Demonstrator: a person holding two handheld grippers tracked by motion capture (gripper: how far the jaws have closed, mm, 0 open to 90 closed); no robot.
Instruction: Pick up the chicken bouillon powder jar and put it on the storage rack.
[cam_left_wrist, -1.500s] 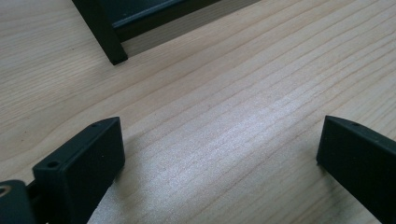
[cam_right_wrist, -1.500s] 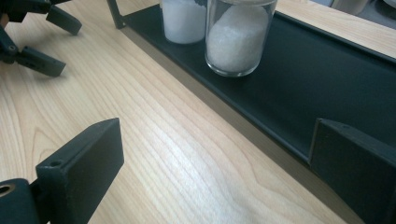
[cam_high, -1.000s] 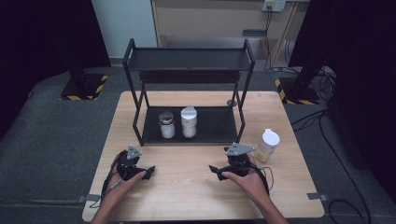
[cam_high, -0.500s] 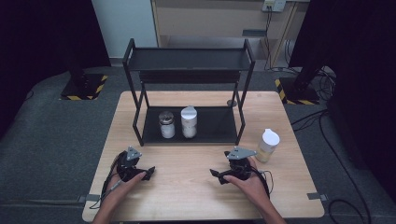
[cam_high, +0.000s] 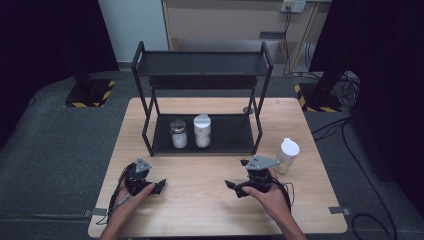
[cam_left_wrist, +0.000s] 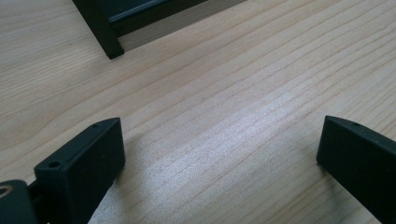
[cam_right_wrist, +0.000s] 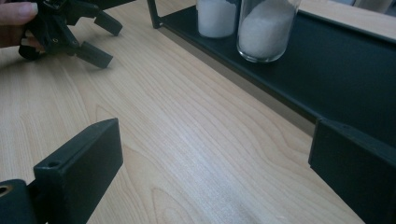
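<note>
A black two-tier rack (cam_high: 200, 65) stands at the middle of the wooden table (cam_high: 210, 210). Its lower shelf holds a short dark-lidded jar (cam_high: 178, 134) and a taller white-lidded jar (cam_high: 202, 131), both with white powder; the right gripper view has them as the short jar (cam_right_wrist: 215, 16) and the taller jar (cam_right_wrist: 266, 28). A third white-lidded jar (cam_high: 288, 155) stands on the table right of the rack. My left gripper (cam_high: 159, 185) (cam_left_wrist: 219, 140) rests low near the front left, open over bare wood. My right gripper (cam_high: 236, 177) (cam_right_wrist: 215, 144) is open at the front right, pointing at the rack.
The rack's front left leg (cam_left_wrist: 100, 28) stands ahead of the left gripper. In the right gripper view the left gripper (cam_right_wrist: 91, 39) and a hand (cam_right_wrist: 16, 18) lie across the table. Dark floor surrounds the table; bare wood stretches between the two grippers.
The right gripper has shifted slightly toward the table's near edge. The left gripper and the jars have stayed put.
</note>
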